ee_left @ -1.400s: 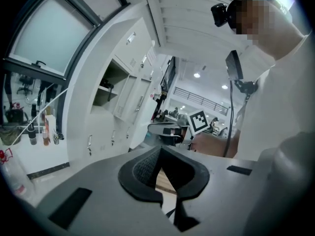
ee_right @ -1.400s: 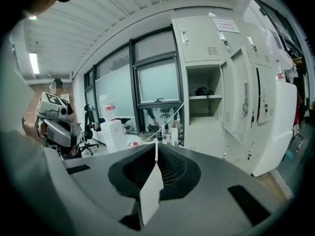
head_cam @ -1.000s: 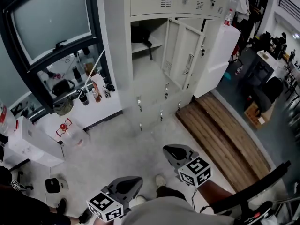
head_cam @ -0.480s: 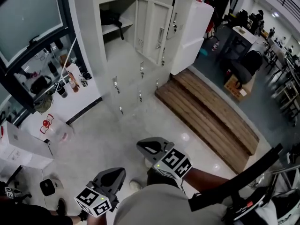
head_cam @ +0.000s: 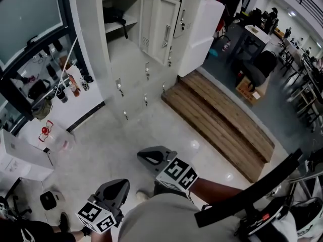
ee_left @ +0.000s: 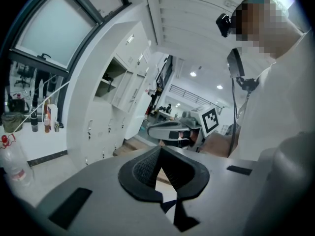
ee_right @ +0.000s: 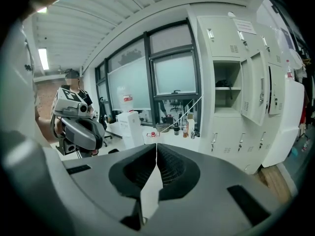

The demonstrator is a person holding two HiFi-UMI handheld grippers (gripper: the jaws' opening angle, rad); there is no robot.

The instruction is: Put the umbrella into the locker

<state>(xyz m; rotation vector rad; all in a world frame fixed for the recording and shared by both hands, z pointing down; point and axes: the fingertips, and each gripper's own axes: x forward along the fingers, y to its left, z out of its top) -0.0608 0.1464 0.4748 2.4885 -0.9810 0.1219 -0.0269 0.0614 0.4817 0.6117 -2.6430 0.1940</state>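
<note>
The grey locker bank [head_cam: 131, 69] stands at the top of the head view, one upper door [head_cam: 160, 30] swung open. A dark thing [head_cam: 117, 19], seemingly the folded umbrella, lies on the shelf inside; the right gripper view shows the dark thing [ee_right: 221, 84] too. My left gripper [head_cam: 122, 182] hangs at the bottom left, far from the lockers, its jaws shut with nothing between them [ee_left: 158, 149]. My right gripper [head_cam: 143, 156] floats over the floor just right of it, also shut and empty [ee_right: 156, 146].
A wooden platform [head_cam: 217, 120] runs along the floor right of the lockers, beside a white cabinet [head_cam: 202, 34]. Bottles and cups [head_cam: 70, 84] crowd the window ledge at left. A white box [head_cam: 20, 155] and a clear bottle [head_cam: 53, 137] sit below it. Desks and chairs [head_cam: 257, 69] fill the right.
The lockers have slid up and to the left in the head view. Both grippers sit lower in the picture and further left, still shut and empty.
</note>
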